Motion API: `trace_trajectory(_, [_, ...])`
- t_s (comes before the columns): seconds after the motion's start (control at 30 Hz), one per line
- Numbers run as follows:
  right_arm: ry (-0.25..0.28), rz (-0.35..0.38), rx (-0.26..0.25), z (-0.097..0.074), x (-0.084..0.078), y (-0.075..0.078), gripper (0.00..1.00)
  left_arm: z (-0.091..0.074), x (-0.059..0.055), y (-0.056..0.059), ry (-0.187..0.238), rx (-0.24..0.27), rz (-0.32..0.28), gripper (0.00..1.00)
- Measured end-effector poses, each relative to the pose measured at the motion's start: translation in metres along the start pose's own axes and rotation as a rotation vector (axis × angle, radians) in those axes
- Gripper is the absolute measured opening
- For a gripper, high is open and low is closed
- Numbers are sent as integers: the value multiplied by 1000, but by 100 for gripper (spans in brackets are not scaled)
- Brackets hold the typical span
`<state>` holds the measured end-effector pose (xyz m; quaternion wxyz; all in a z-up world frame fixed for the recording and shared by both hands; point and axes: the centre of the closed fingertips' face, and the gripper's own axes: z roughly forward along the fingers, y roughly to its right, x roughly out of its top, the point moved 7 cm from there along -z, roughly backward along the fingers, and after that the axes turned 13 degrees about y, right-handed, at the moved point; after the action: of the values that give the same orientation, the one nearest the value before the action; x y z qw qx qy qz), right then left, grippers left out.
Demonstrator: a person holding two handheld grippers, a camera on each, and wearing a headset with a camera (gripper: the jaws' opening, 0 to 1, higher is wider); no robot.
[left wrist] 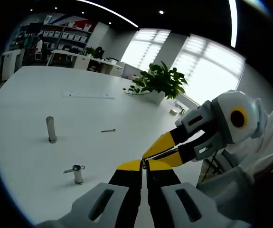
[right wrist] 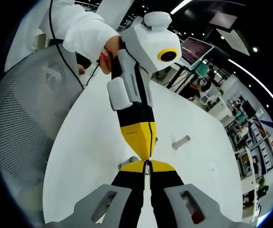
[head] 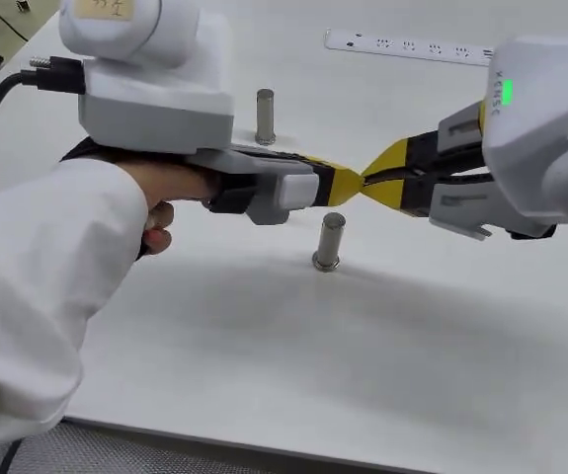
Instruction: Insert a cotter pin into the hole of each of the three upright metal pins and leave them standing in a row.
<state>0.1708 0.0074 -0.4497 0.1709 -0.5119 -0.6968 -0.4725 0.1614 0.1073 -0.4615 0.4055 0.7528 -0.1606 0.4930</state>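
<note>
Tools
- Left gripper: jaws together, only a thin dark seam between the yellow tips in its own view.
- Right gripper: jaws also drawn together at the tips.
- The two grippers meet tip to tip at frame centre in the head view, above the table and touching nothing on it.
- A thin sliver of metal shows at the meeting point. It is too small to say what it is, or which gripper has it.

Hands
- Left hand wraps the left gripper's body from the left of the frame, white sleeve in the lower left.
- That gripper lies roughly level and points right. The right gripper enters from the right edge and points left.

Task items
- Head view: far upright pin stands above the tips and near upright pin just below them. Both stand clear of the grippers.
- Left gripper view: a bare upright pin at left. Lower left, a shorter-looking pin has a cotter pin through its top.
- A loose cotter pin lies flat on the table, centre left.
- I cannot match the pins between these two views.

Surroundings
- Power strip at top right in the head view.
- Potted plant beyond the table's far edge.
</note>
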Motion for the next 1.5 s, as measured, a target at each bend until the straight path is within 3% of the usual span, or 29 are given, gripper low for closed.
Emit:
trace_trajectory(0.13, [3,2,2,0,0,-1,1,-2,-1,0,-3,4,2,0])
trace_trajectory(0.2, [-12,11,18,0,-3,-2,9,-2,-2,1,-7,8,-2,0])
trace_trajectory(0.43, [8,152,16,-4,-8,0,15,-6,-5,0,-27,9,45,0])
trace_trajectory(0.5, [14,194,32,-5,-11,0,16,-6,-5,1,-26,1,73,0])
trace_trajectory(0.6, [18,294,55,-6,-18,1,20,-8,-2,2,-20,-5,186,0])
trace_trajectory(0.67, [28,324,67,-8,-21,2,21,-10,0,4,-4,-15,189,0])
trace_trajectory(0.87, [61,429,126,-14,-22,-3,19,-13,6,6,28,-92,333,0])
trace_trajectory(0.93, [72,441,142,-15,-20,-5,18,-13,11,6,54,-128,425,0])
trace_trajectory(1.0, [80,452,149,-15,-19,-5,18,-15,10,7,36,-132,408,0])
trace_trajectory(1.07, [91,476,148,-15,-17,-6,18,-16,11,8,19,-162,477,0])
trace_trajectory(1.13, [90,471,152,-14,-18,-4,16,-17,11,10,13,-179,503,0])
trace_trajectory(1.5, [100,454,183,-14,-12,-4,12,-18,14,18,26,-254,536,0])
